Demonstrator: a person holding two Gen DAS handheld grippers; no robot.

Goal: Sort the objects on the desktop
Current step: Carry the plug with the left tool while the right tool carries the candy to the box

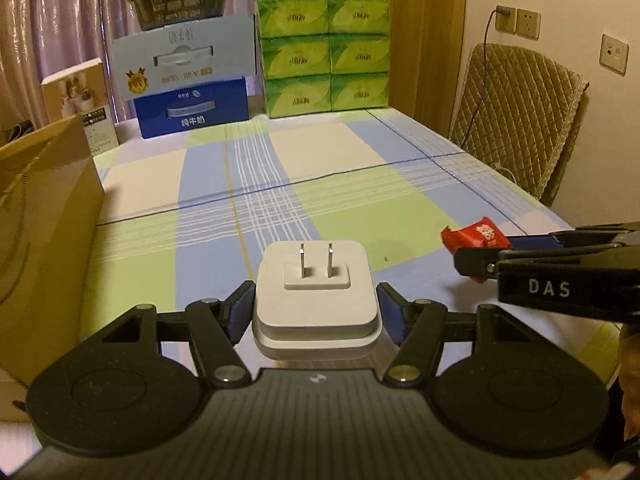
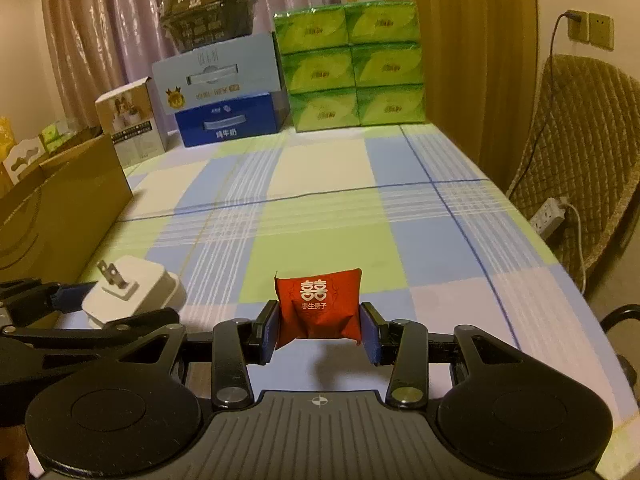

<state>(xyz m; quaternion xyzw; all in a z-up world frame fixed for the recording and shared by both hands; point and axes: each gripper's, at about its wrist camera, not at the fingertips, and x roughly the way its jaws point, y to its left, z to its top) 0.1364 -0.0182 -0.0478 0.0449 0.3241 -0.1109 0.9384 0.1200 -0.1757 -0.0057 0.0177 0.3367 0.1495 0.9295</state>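
My left gripper (image 1: 316, 312) clamps the charger (image 1: 316, 300) by its flat sides, prongs pointing ahead; it looks stiff, smooth and likely slippery. My right gripper (image 2: 320, 330) pinches the sachet (image 2: 319, 306) between the pads: soft, light, crushable, so gently.

My left gripper (image 1: 316, 312) low over table (image 1: 340, 184), blue pads clamped on white plug adapter (image 1: 316, 300), prongs up. My right gripper (image 2: 320, 330) just right of left one above same table, level, fingers closed on red packet (image 2: 319, 306). Both point toward table's far end.
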